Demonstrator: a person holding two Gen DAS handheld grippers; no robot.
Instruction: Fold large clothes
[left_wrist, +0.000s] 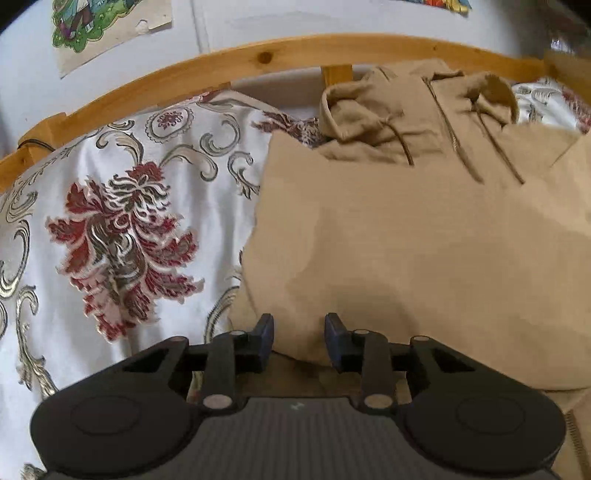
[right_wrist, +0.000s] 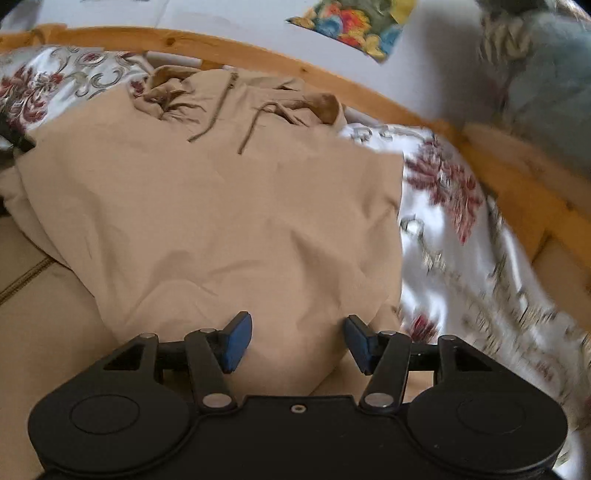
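While both ends of the near fold lie between parted jaws, close left gripper and right gripper, both open and empty, squarely on that doubled edge of tan hoodie spread over floral bedspread; lift evenly, carry toward hood near wooden bed rail. No readable writing; posters beyond too blurred.
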